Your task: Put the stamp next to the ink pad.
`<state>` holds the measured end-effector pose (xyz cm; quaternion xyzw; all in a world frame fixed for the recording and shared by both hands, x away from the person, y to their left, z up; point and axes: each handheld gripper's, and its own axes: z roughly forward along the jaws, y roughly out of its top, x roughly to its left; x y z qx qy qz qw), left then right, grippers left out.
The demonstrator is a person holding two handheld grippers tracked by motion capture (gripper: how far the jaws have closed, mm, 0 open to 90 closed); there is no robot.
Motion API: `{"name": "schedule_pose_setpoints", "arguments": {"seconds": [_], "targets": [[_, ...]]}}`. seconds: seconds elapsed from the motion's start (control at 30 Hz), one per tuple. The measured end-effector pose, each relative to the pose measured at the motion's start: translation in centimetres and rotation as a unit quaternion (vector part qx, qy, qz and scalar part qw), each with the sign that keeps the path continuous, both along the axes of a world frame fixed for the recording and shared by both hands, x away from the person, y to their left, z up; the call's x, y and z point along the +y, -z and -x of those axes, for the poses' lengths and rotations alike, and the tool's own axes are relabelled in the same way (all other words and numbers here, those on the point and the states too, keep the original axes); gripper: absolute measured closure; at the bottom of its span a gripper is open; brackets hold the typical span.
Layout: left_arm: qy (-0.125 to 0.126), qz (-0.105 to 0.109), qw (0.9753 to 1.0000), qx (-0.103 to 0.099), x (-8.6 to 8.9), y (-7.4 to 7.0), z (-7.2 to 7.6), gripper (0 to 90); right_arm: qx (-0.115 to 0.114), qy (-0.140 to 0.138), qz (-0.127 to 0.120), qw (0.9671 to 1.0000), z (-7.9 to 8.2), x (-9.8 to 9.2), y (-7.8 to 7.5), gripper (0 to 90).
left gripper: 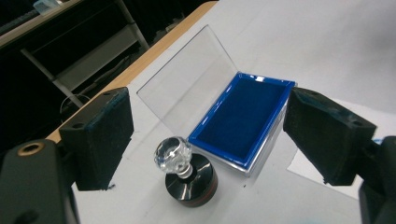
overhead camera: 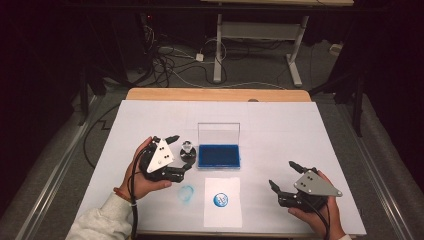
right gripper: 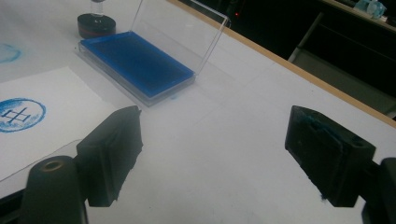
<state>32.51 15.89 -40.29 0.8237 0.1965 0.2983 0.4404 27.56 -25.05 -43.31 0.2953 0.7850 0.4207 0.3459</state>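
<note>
A round black stamp with a clear crystal knob (overhead camera: 187, 151) (left gripper: 183, 171) (right gripper: 95, 22) stands upright on the white table cover, just left of a blue ink pad (overhead camera: 219, 155) (left gripper: 243, 119) (right gripper: 136, 61) whose clear lid stands raised. My left gripper (overhead camera: 181, 153) (left gripper: 205, 140) is open with its jaws on either side of the stamp, not touching it. A white sheet (overhead camera: 222, 201) (right gripper: 37, 135) bearing a round blue imprint (overhead camera: 220, 200) (right gripper: 19, 114) lies in front of the pad. My right gripper (overhead camera: 282, 175) (right gripper: 215, 156) is open over bare table at the right.
A faint blue smudge (overhead camera: 186, 192) (right gripper: 8, 52) marks the cover left of the sheet. The table's wooden far edge (overhead camera: 215, 94) shows beyond the cover. Behind it are a desk frame (overhead camera: 257, 40) and cables (overhead camera: 170, 62) on the floor.
</note>
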Motion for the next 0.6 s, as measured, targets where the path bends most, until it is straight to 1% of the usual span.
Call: {"name": "schedule_pose_setpoints", "arguments": {"seconds": [0.03,0.17,0.27,0.37,0.6], "targets": [[-0.004,0.000,1.0000,-0.002,0.1,0.1,0.1,15.7,-0.001,-0.001,0.001,1.0000,0.0,0.0,0.0,19.1],[-0.007,-0.006,1.0000,-0.004,0.5,0.7,0.6,15.7,-0.002,0.001,0.001,1.0000,0.1,-0.1,0.0,19.5],[-0.006,-0.016,0.9998,-0.007,0.7,1.1,1.0,15.7,-0.002,0.006,0.003,1.0000,0.1,-0.1,0.0,19.7],[-0.004,-0.020,0.9998,-0.004,1.0,1.4,1.2,15.7,-0.001,0.007,0.004,1.0000,0.2,-0.2,0.1,19.8],[-0.012,-0.029,0.9995,-0.003,1.5,2.3,1.7,15.8,0.000,0.009,0.004,1.0000,0.4,-0.4,0.1,20.2]]}}
